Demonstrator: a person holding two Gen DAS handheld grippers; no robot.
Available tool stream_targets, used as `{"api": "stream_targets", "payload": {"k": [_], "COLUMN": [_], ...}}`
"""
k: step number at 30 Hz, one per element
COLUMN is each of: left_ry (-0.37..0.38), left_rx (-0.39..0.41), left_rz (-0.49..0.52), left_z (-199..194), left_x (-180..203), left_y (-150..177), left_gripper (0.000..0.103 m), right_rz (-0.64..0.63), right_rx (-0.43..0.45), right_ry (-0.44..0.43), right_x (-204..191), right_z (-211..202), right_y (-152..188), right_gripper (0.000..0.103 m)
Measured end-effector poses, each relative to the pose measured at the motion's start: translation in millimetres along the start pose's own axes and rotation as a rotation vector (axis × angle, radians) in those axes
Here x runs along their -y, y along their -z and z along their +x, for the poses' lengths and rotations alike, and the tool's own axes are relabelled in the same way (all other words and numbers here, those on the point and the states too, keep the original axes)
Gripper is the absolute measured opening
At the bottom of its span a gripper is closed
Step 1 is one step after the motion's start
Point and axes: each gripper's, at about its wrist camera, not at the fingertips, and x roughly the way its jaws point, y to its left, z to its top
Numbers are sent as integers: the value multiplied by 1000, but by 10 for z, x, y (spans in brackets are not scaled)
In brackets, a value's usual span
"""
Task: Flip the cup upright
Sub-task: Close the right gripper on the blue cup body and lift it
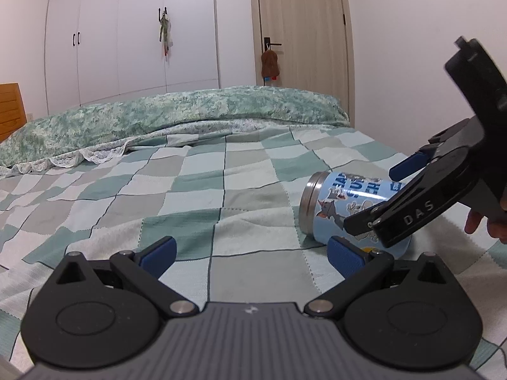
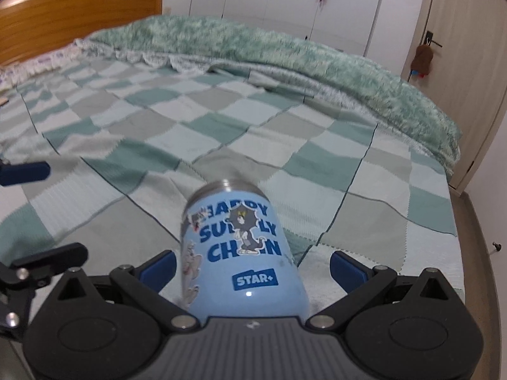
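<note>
The cup point(image 2: 240, 247) lay on its side on the bed point(image 2: 285, 133), steel rim pointing away. The right claw point(image 2: 252, 267) straddled it wide open, gripping nothing, seemingly lined up to clamp the body. The left claw point(image 1: 252, 253) waited beside, spread and empty.

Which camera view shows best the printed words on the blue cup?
The right wrist view: the blue cup lies between the open right gripper, its print facing the camera. In the left wrist view, the right gripper partly covers the cup.
</note>
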Motion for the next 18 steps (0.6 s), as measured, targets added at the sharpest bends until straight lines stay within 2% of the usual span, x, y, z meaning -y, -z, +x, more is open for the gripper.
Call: {"api": "stream_targets", "payload": {"k": [5,7,8,18], "left_ry": [13,17,19,33], "left_rx": [-7,-8,-9,5], "left_rz": [1,1,0,2], "left_z": [52,61,64,19], "left_x": [-1,0,-3,-6], "left_y": [25,31,34,25], "left_gripper": [103,103,103,103], "right_rz": [-9,-15,-7,-66], "right_rx": [-51,-76,-83,-60], "right_ry": [-24,-39,-64,-10], "right_x": [0,-7,-1,-146], "right_z": [201,278,298,117], "right_y": [-11,-13,-15,74], "right_gripper": [103,97,88,86]}}
